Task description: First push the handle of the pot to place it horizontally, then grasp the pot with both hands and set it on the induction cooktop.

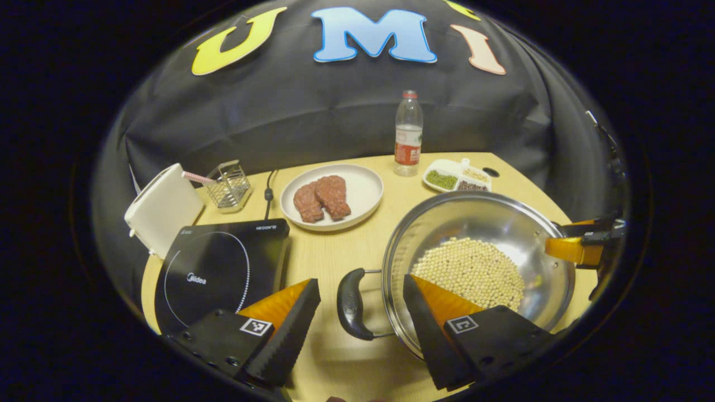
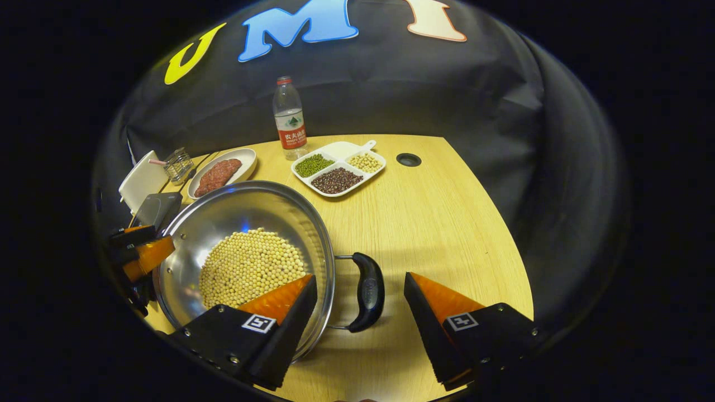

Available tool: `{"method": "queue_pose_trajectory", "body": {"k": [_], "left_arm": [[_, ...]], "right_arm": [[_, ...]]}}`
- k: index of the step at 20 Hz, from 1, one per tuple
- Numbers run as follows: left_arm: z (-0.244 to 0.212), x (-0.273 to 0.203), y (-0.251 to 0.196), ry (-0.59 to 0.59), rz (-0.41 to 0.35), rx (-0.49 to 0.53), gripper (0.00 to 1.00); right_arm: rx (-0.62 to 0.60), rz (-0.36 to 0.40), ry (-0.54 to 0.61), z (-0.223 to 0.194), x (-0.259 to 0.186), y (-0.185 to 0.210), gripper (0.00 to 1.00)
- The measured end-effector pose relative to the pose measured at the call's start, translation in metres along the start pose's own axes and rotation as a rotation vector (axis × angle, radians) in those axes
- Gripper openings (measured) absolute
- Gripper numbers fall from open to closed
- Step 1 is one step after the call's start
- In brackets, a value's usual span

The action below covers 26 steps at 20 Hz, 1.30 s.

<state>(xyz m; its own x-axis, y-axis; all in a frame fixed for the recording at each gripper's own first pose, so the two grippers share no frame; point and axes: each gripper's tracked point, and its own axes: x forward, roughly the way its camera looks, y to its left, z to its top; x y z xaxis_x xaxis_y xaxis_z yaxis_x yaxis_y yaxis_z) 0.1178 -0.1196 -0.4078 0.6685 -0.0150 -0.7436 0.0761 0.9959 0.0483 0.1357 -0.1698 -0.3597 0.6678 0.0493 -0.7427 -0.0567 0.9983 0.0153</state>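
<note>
Pot [image 1: 491,234] of polished steel, round and shallow, on the wooden table [image 2: 447,223], holding a heap of pale soybeans [image 1: 472,271] on its floor. In the left gripper view the left gripper [image 1: 363,312] has its fingers spread wide, one to each side of the pot's left handle [image 1: 351,304], a dark loop lying level with the table; neither finger touches the handle, and the inner finger overlaps the pot's near rim. In the right gripper view the right gripper [image 2: 360,304] likewise stands spread, straddling the pot's right handle [image 2: 368,290] without contact, one finger over the rim and the other over bare table. Each view shows the opposite gripper at the pot's far side.

The induction cooktop [image 1: 223,268], a black glass slab with a ring marking, lies on the table just left of the pot and apart from it. Beyond the cooktop, to the far left, are a white box [image 1: 162,206] and a wire basket [image 1: 229,184]. A white plate [image 1: 363,190] bearing two pieces of red meat [image 1: 321,198] sits at the far centre. A water bottle [image 2: 289,117] stands upright near the far edge, and a divided dish [image 2: 338,167] of green, dark and pale beans rests just right of it.
</note>
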Motion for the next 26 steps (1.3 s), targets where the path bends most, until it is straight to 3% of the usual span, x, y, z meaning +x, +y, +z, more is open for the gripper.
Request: {"method": "queue_pose_trajectory", "body": {"k": [2,3,4,6,7,9,10,11,15,18,26], "left_arm": [[-0.005,0.007,-0.002,0.017,0.005,0.007,1.00],[-0.007,0.009,-0.003,0.026,0.005,0.014,1.00],[-0.008,0.011,-0.004,0.035,0.006,0.020,0.89],[-0.010,0.013,-0.005,0.046,0.011,0.033,0.93],[-0.010,0.014,-0.005,0.048,0.012,0.037,0.92],[-0.009,0.011,-0.007,0.049,0.006,0.039,0.82],[-0.010,0.014,-0.007,0.049,0.005,0.040,0.75],[-0.009,0.015,-0.007,0.051,0.002,0.038,0.75],[-0.006,0.013,-0.006,0.047,-0.010,0.030,0.73],[-0.006,0.013,-0.006,0.051,-0.022,0.036,0.64],[0.006,-0.023,0.017,0.048,-0.062,0.030,0.60]], "right_arm": [[0.018,0.018,0.014,-0.001,0.005,0.001,0.94],[0.029,0.024,0.020,-0.003,0.006,0.001,0.89],[0.027,0.028,0.027,-0.003,0.010,0.001,0.86],[0.030,0.057,0.032,-0.004,0.014,0.009,0.84],[0.021,0.052,0.031,-0.004,0.015,0.010,0.69],[0.009,0.043,0.036,-0.003,0.012,0.009,0.58],[0.022,0.042,0.038,-0.003,0.013,0.009,0.59],[0.026,0.045,0.037,-0.002,0.015,0.010,0.61],[0.011,0.031,0.053,-0.005,0.013,0.010,0.52],[0.023,0.020,0.064,-0.005,0.008,0.013,0.52],[0.048,-0.013,0.036,0.000,-0.039,0.033,0.52]]}}
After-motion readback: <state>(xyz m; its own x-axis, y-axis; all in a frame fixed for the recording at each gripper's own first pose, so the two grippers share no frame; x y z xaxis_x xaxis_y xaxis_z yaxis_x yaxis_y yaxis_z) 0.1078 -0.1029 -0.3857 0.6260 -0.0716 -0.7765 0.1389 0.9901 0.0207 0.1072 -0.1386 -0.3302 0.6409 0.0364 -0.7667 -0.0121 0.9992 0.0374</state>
